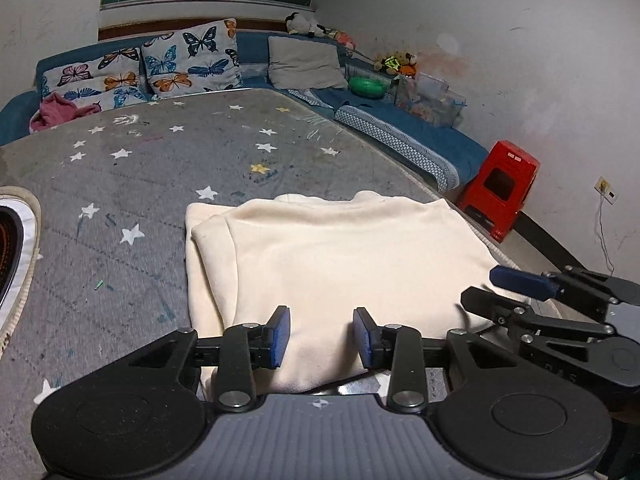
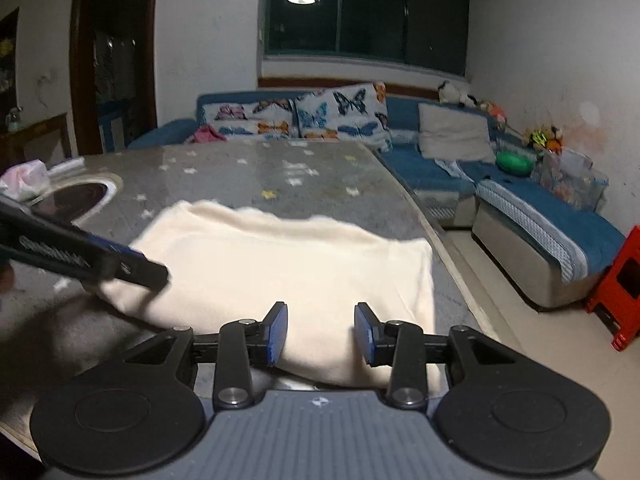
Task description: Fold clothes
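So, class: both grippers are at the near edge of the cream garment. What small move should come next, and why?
Probably close both on the near hem. The left gripper and right gripper stand open over the near edge of the cream garment, which lies partly folded on the grey star-patterned table, gripped by neither.

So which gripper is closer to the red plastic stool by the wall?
Right. The right gripper is at the cream garment's stool-side edge, while the left gripper sits nearer the garment's middle, farther from the red stool.

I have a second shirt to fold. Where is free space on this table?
The grey starred table is bare beyond and left of the cream garment. The near right edge is crowded: left gripper and right gripper, both open.
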Demonstrator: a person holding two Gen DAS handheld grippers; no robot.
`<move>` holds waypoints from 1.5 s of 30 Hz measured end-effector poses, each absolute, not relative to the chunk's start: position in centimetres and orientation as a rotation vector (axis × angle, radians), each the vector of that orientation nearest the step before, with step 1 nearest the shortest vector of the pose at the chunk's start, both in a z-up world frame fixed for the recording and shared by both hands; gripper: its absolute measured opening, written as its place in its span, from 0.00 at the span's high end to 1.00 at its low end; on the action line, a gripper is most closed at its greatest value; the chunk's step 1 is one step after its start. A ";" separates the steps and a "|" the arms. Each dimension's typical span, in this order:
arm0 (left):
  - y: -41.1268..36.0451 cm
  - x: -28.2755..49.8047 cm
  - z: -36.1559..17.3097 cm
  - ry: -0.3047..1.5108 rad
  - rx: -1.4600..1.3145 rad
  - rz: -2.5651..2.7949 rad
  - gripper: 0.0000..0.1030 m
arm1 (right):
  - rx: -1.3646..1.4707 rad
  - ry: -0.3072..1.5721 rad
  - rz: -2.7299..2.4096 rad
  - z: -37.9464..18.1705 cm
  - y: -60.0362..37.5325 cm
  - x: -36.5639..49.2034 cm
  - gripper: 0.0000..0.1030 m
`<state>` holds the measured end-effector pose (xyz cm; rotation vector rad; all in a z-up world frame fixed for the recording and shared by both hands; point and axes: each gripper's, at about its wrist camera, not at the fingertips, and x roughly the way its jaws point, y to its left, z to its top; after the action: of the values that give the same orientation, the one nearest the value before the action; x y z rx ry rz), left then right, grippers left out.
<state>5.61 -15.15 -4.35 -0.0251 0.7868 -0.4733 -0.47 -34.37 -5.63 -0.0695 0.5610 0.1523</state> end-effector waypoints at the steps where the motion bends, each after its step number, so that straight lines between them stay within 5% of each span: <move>1: -15.1 5.6 -4.3 0.788 -0.026 -0.471 0.62 | -0.069 0.553 0.158 -5.5 -34.1 -0.5 0.60; 25: -13.9 3.5 -3.6 0.770 -0.053 -0.427 0.18 | -0.015 0.543 0.131 -5.7 -32.4 -1.5 0.19; 38: -12.5 2.1 -3.4 0.754 -0.062 -0.385 0.00 | -0.017 0.520 0.108 -5.0 -31.8 -3.0 0.05; 45: -11.7 1.5 -3.4 0.759 -0.062 -0.355 0.00 | -0.001 0.516 0.098 -4.8 -31.4 -3.4 0.01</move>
<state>1.54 -11.74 -3.42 -0.0617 0.7594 -0.3555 -3.44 -31.45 -4.83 -0.0015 0.5159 0.0976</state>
